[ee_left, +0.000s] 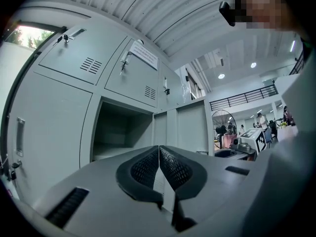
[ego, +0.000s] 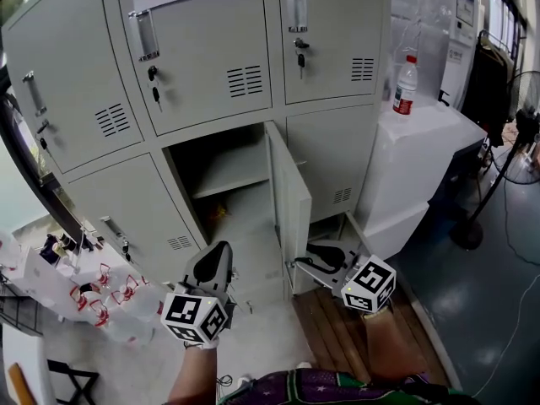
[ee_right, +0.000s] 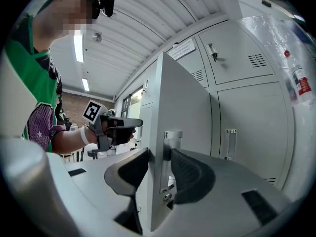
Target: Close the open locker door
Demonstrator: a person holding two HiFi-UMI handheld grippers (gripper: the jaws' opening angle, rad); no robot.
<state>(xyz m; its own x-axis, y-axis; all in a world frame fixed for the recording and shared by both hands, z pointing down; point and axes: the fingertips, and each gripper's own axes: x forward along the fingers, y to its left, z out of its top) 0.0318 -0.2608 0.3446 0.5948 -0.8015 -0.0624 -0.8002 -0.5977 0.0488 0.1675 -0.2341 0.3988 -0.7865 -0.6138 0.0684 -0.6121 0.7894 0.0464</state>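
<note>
Two tools are working low in front of the lockers. I am holding the right tool (ee_right: 157,164) astride the free edge of the locker door (ego: 291,201), its pads lying against either face beside the door handle (ee_right: 171,154). The door is standing out square from the locker bank, hinged beside its right neighbour, free edge pointing at me. The open compartment (ego: 226,180) is gaping to its left, with a shelf (ego: 232,171) across it. I am keeping the left tool (ego: 218,251) closed and empty, hovering before that opening, on the side the door faces. Right of the door a white cabinet (ego: 426,142) is standing close, carrying a bottle (ego: 406,84). A fan (ego: 525,129) is standing further right, well apart. Red-and-white clutter (ego: 97,298) is crowding the floor on my left.
</note>
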